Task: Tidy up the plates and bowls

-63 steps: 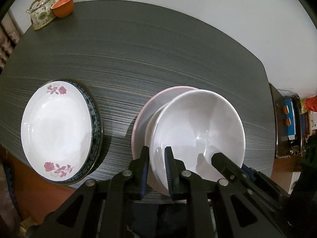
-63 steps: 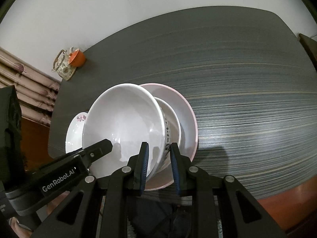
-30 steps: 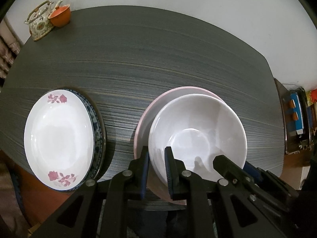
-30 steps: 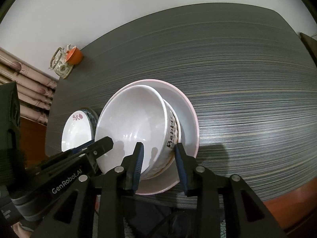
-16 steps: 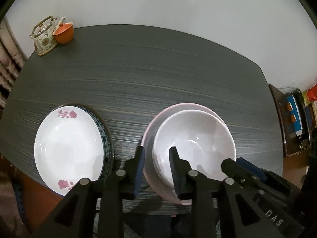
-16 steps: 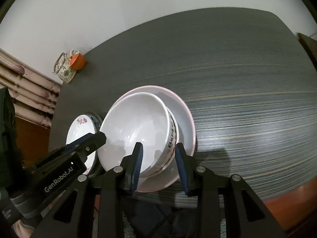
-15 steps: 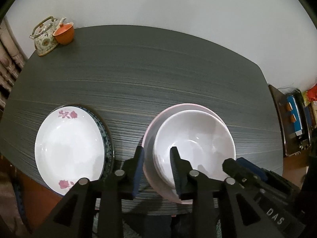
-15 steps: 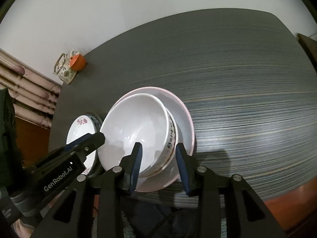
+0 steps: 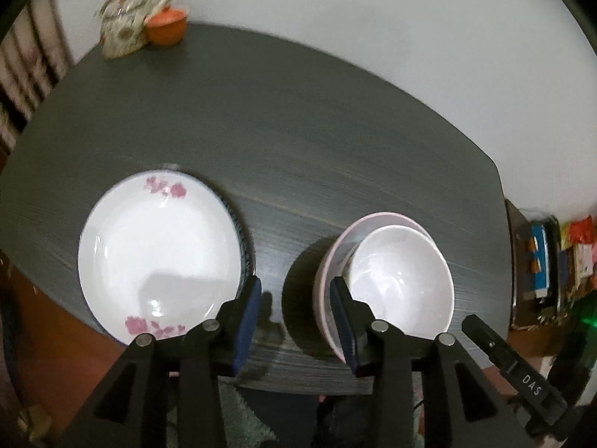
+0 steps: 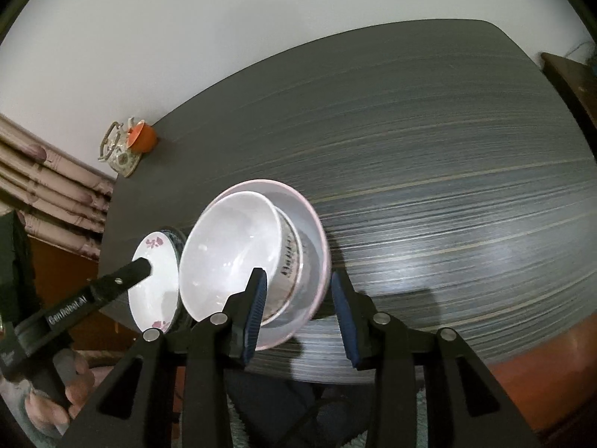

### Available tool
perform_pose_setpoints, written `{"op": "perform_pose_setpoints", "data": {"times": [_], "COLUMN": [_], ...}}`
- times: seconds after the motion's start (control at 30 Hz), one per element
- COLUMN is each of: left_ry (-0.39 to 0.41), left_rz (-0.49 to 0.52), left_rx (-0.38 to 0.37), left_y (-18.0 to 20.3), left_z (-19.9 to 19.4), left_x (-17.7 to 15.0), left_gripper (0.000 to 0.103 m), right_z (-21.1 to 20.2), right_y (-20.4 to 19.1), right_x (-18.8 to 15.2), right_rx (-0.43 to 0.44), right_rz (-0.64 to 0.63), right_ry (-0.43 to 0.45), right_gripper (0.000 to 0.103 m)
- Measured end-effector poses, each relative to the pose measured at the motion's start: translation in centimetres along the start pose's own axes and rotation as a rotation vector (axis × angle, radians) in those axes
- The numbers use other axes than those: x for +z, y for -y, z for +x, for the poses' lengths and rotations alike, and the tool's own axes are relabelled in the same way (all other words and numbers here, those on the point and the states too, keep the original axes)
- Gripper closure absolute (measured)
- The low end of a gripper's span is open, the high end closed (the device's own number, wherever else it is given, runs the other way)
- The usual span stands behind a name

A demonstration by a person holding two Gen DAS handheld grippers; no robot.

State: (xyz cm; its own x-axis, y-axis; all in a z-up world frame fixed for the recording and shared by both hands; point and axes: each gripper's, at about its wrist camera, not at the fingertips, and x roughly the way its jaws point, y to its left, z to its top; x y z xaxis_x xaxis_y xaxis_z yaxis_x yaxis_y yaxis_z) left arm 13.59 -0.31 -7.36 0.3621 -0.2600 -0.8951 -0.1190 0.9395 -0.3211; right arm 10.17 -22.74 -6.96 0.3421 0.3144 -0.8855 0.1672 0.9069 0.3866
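- Two stacks show in the left wrist view: a white flowered plate point(image 9: 160, 254) lying on a dark-rimmed plate point(image 9: 244, 239) at the left, and a white bowl point(image 9: 401, 280) nested in a pink plate point(image 9: 328, 272) at the right, both on the dark worktop point(image 9: 280, 130).
- Same view: the left gripper point(image 9: 294, 321) hangs over the bare strip between the stacks. Its fingers point(image 9: 248, 315) are parting and nothing lies between them; the right-hand finger stands just beside the pink plate's rim, and whether it touches cannot be told.
- A teapot point(image 9: 123, 26) and an orange cup point(image 9: 166, 28) sit at the far corner, well apart from the stacks.
- Right wrist view: the right gripper point(image 10: 298, 310) sits above the near edge of the bowl stack. Its fingers point(image 10: 257, 310) are released; they frame the near rim of the pink plate point(image 10: 317, 246) without pressing on it.
- Here a second, lettered bowl point(image 10: 289, 261) shows under the white bowl point(image 10: 231, 250), so the nest is two bowls in the pink plate. The flowered plate point(image 10: 153, 280) lies left of it, partly behind the left gripper point(image 10: 112, 287), which a hand point(image 10: 74, 384) holds.
- Judged step: the bowls look placed and both grippers let go; the stacking seems nearly or wholly done.
- Next move, if any dish remains outside these views: back off clear of the rims so the nest is not nudged.
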Motion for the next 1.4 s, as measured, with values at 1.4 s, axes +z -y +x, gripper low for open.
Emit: {"op": "perform_pose_setpoints", "data": {"times": [1.4], "left_ry": [-0.196], "left_rz": [-0.094], "left_rx": [-0.015], "left_y": [0.3], "left_z": [8.0], "left_x": [0.0], "left_gripper": [0.064], "right_z": [5.7], "right_y": [1.5], "right_x": [0.0], "right_rx": [-0.127], "right_rz": [0.036], "right_ry": [-0.12], "right_gripper": [0.055]}}
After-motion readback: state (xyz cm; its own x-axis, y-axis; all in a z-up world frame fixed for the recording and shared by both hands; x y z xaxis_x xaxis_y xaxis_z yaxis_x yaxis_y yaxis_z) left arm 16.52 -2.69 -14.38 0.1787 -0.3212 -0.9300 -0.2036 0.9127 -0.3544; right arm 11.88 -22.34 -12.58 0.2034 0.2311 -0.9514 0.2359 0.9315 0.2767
